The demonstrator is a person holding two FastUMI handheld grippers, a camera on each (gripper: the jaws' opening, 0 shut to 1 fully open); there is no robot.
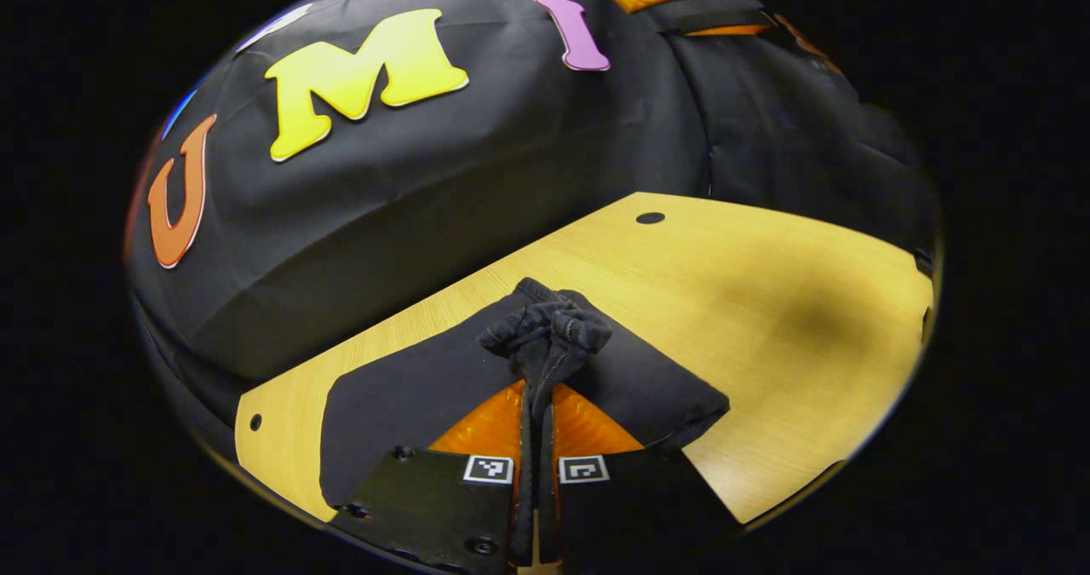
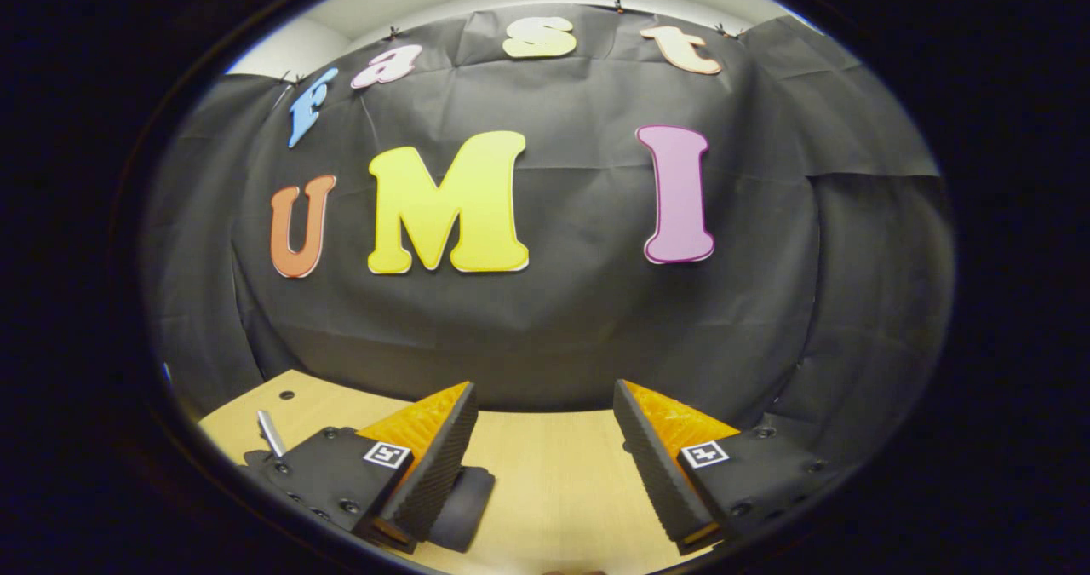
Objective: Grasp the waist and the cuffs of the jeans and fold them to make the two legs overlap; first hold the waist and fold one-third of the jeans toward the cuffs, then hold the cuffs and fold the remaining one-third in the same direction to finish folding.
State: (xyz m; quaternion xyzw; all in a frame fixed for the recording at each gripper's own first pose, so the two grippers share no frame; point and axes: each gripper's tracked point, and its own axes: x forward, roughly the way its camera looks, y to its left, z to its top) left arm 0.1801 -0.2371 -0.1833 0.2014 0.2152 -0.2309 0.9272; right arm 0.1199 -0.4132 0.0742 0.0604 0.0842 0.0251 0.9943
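Observation:
The dark jeans (image 1: 400, 396) lie flat on the wooden table (image 1: 766, 302) in the left gripper view, just in front of the fingers. My left gripper (image 1: 539, 383) is shut on a bunched edge of the jeans (image 1: 549, 328), which stands up in a crumpled knot above the fingertips. I cannot tell whether that edge is the waist or the cuffs. In the right gripper view my right gripper (image 2: 543, 388) is open, with its fingers wide apart and nothing between them, low over the table (image 2: 553, 473). A dark corner of the jeans (image 2: 467, 498) shows behind its left finger.
The black cloth wall (image 1: 443, 217) rises right behind the table's far edge. Small round holes (image 1: 650, 217) mark the tabletop near its corners. Bare wood stretches to the right of the jeans in the left gripper view.

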